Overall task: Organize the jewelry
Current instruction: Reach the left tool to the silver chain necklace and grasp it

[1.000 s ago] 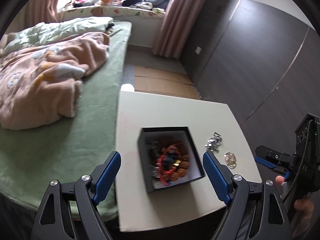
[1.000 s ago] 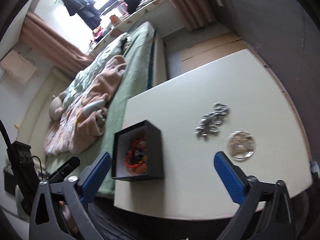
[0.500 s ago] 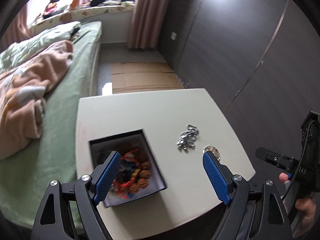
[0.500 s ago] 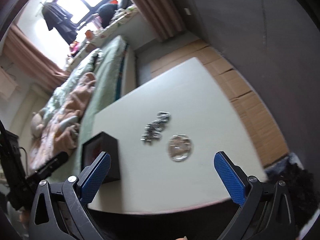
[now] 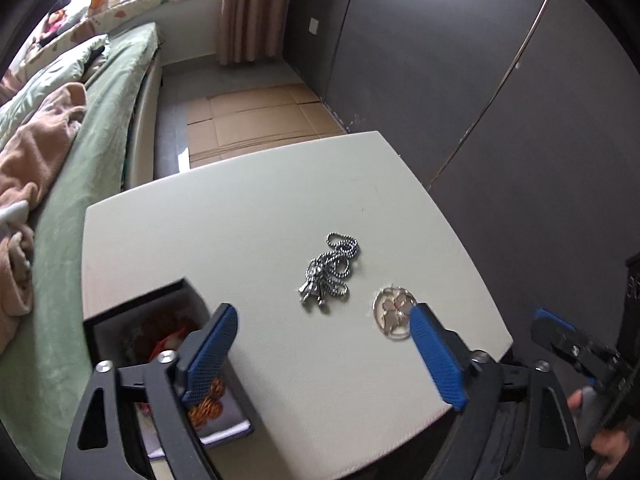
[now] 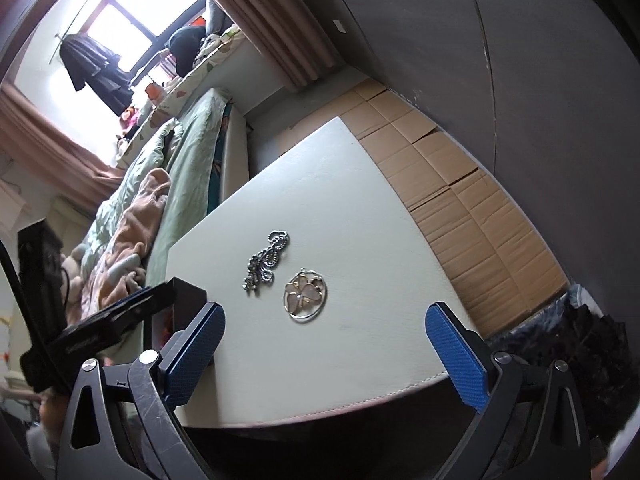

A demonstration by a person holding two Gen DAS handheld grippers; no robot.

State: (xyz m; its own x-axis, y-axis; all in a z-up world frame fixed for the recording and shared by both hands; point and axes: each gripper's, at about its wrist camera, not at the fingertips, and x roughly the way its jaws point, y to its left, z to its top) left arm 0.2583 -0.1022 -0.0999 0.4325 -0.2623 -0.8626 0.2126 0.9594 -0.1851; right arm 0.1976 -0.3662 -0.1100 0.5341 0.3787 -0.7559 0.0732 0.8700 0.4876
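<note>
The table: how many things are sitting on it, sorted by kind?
Silver bead-chain necklace: 1
Round gold flower pendant: 1
Black jewelry box, open, with red and orange beaded pieces inside (too tangled to count): 1
Total: 3 things on the white table

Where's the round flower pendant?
The pendant lies on the white table, just right of the silver chain in the right wrist view, apart from it.
</note>
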